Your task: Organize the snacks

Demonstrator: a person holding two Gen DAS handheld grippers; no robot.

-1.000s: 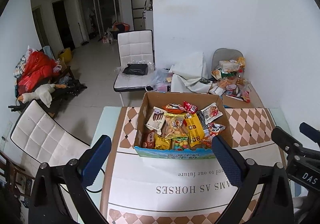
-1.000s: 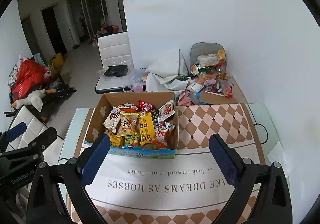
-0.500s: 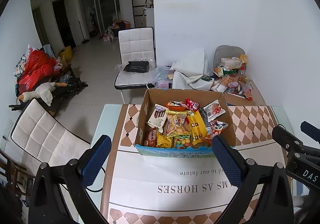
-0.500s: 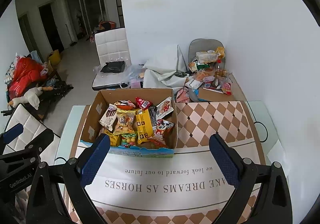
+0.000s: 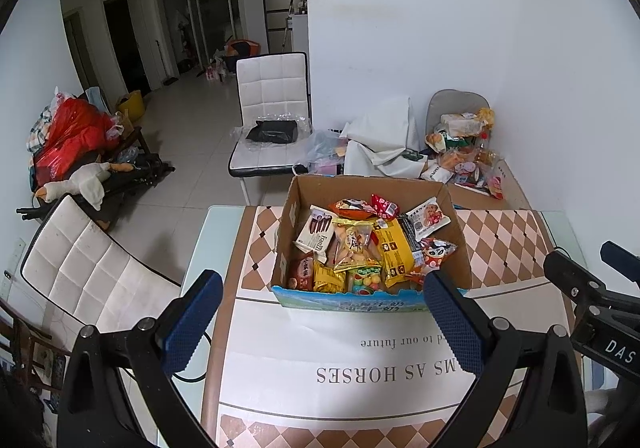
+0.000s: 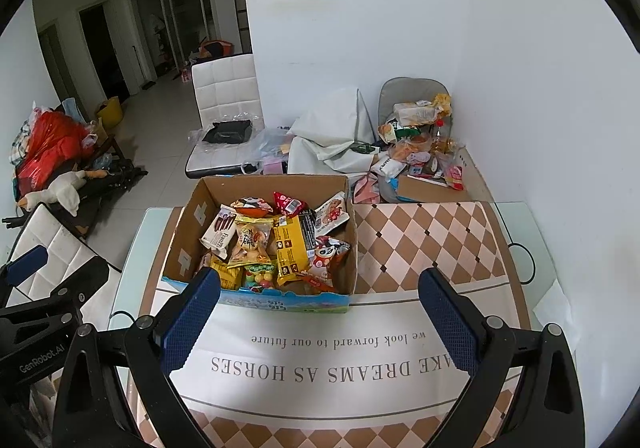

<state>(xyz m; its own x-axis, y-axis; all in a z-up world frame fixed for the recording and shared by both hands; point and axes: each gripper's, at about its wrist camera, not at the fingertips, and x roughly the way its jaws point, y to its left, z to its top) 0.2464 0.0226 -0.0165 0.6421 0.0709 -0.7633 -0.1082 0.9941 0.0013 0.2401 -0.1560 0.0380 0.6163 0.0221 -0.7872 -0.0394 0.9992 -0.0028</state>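
Both sets of jaws stand spread wide with nothing between them: my left gripper (image 5: 320, 324) and my right gripper (image 6: 318, 322) hover above the counter (image 6: 440, 244), on the near side of the cardboard box (image 5: 460, 268). I judge they are held back and high so both cameras take in the whole box. The snacks (image 5: 360, 244) lie heaped inside the box in 1 loose pile, packets overlapping, a yellow packet (image 6: 290, 248) near the box's middle. No packet lies on the printed cloth (image 6: 320, 352) beside the box. That fits either snacks gathered in, or a heap waiting to be sorted; I cannot tell which. Beyond the box, more packets sit on a grey chair (image 6: 412, 115).
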